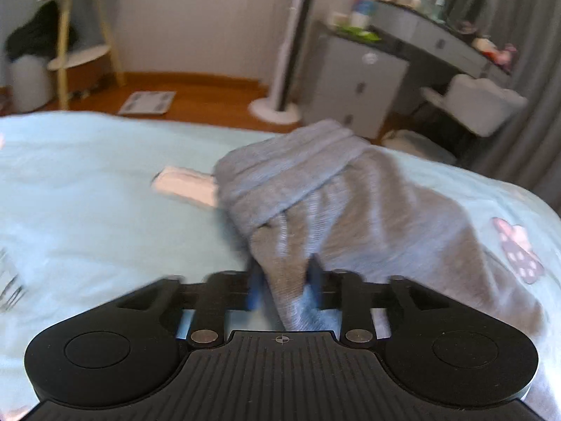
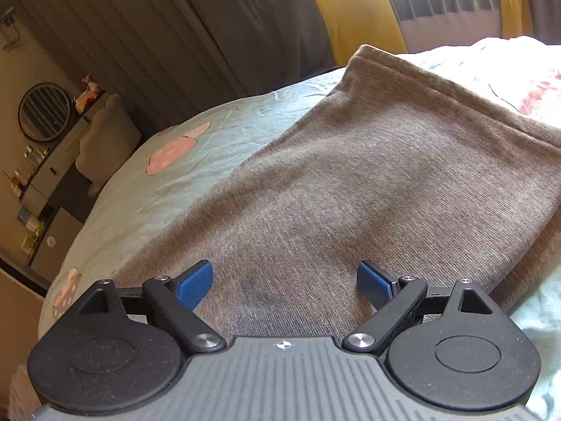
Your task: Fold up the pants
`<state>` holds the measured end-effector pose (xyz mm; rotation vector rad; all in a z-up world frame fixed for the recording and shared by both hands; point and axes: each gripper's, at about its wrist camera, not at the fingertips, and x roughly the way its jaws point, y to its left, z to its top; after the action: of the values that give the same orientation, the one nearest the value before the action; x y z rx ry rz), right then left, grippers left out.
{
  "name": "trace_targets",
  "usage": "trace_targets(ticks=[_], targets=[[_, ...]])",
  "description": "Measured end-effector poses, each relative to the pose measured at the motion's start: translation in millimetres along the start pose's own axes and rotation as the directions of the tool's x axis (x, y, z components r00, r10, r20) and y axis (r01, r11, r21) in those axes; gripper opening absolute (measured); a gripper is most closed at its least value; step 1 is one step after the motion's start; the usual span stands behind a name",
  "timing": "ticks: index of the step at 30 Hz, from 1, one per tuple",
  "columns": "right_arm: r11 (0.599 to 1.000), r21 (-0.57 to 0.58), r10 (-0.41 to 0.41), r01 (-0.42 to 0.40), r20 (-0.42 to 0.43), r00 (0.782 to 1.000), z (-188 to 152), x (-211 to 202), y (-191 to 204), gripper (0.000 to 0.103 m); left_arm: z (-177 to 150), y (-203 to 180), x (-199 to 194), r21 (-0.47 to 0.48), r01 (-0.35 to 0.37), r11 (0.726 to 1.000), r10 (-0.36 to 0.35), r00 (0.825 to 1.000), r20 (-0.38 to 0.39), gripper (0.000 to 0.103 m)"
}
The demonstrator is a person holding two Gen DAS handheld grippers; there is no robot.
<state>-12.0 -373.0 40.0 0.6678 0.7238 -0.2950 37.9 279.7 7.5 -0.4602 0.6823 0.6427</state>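
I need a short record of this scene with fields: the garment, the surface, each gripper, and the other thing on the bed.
garment: grey knit pants, partly folded, bunched at the far end
surface: pale blue bed sheet with pink prints
left gripper: fabric edge between its pads, jaws partly apart
right gripper: open over the flat fabric, holding nothing
other: white folded cloth beside the pants

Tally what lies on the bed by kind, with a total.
Grey pants: 1
White folded cloth, beside the pants: 1
Total: 2, both lying on the light blue bedsheet.
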Motion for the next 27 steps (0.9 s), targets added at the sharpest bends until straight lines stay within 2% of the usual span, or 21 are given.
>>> trace_targets(ticks=[1, 3, 5, 6, 8, 9, 11, 13, 15, 16, 17, 19, 21, 23, 24, 25, 27], targets=[[1.0, 0.009, 0.001, -0.001, -0.005, 1.0, 1.1, -3.7, -2.0, 0.09, -1.0, -1.0, -8.7, 0.002, -0.011, 1.0, 0.011, 1.0, 0.029, 0.052], [0.998, 0.05, 0.025, -0.025, 0.007, 1.0, 2.5, -17.5, -11.8, 0.09, -2.7, -11.6, -27.3, 0.074, -0.038, 0.997, 0.033, 0.996, 0.077, 0.054], [0.992, 0.121, 0.044, -0.046, 0.019, 0.999, 3.1, -32.0, -29.4, 0.09, -7.3, -26.7, -50.8, 0.158, -0.037, 0.987, 0.018, 0.992, 0.122, 0.061], [0.985, 0.168, 0.045, -0.048, 0.019, 0.999, 2.8, -38.1, -41.0, 0.09, -9.2, -34.7, -61.5, 0.183, -0.015, 0.983, -0.01, 0.991, 0.132, 0.067], [0.966, 0.254, 0.047, -0.047, 0.003, 0.999, 2.4, -46.7, -65.5, 0.086, -16.2, -50.3, -89.7, 0.225, 0.109, 0.968, -0.138, 0.983, 0.118, 0.069], [0.957, 0.286, 0.045, -0.042, -0.006, 0.999, 1.5, -51.2, -76.1, 0.083, -23.0, -59.7, -101.7, 0.239, 0.181, 0.954, -0.21, 0.973, 0.099, 0.072], [0.951, 0.309, 0.035, -0.03, -0.011, 0.999, 0.5, -59.8, -91.8, 0.063, -42.9, -80.3, -119.6, 0.244, 0.312, 0.918, -0.333, 0.941, 0.052, 0.083], [0.951, 0.31, 0.023, -0.02, -0.006, 1.0, -0.2, -67.1, -101.4, 0.056, -69.7, -105.7, -129.4, 0.249, 0.418, 0.873, -0.426, 0.904, -0.024, 0.086], [0.947, 0.32, 0.033, -0.032, 0.001, 0.999, 1.4, -69.8, -107.2, 0.053, -96.2, -132.4, -130.8, 0.26, 0.49, 0.832, -0.479, 0.871, -0.11, 0.086], [0.944, 0.328, 0.036, -0.036, 0.006, 0.999, 3.1, -69.3, -109.1, 0.053, -109.5, -144.2, -129.5, 0.262, 0.507, 0.821, -0.485, 0.862, -0.15, 0.085], [0.942, 0.334, 0.034, -0.035, 0.009, 0.999, 4.1, -67.2, -110.7, 0.048, -123.3, -153.0, -127.3, 0.257, 0.521, 0.814, -0.487, 0.853, -0.187, 0.085], [0.938, 0.344, 0.025, -0.025, 0.006, 1.0, 6.8, -60.7, -113.1, 0.045, -148.4, -170.0, -124.1, 0.228, 0.564, 0.793, -0.511, 0.821, -0.255, 0.083], [0.929, 0.369, -0.012, 0.019, -0.022, 1.0, 9.1, -53.6, -118.1, 0.043, -165.4, -179.1, -124.5, 0.204, 0.583, 0.786, -0.517, 0.802, -0.299, 0.082], [0.918, 0.396, -0.002, 0.013, -0.029, 1.0, 7.8, -51.7, -123.3, 0.04, -174.8, -180.9, -126.7, 0.211, 0.612, 0.763, -0.537, 0.78, -0.32, 0.082], [0.92, 0.391, 0.003, 0.007, -0.025, 1.0, 8.6, -52.0, -124.9, 0.04, -174.8, -179.2, -125.9, 0.22, 0.617, 0.755, -0.541, 0.777, -0.322, 0.082], [0.924, 0.383, -0.001, 0.01, -0.023, 1.0, 9.2, -52.1, -125.7, 0.04, -174.5, -176.5, -124.6, 0.22, 0.617, 0.755, -0.541, 0.777, -0.322, 0.082], [0.92, 0.391, 0.011, -0.005, -0.014, 1.0, 10.5, -49.9, -128.9, 0.036, -169.7, -172.7, -115.1, 0.161, 0.63, 0.759, -0.558, 0.758, -0.338, 0.082]])
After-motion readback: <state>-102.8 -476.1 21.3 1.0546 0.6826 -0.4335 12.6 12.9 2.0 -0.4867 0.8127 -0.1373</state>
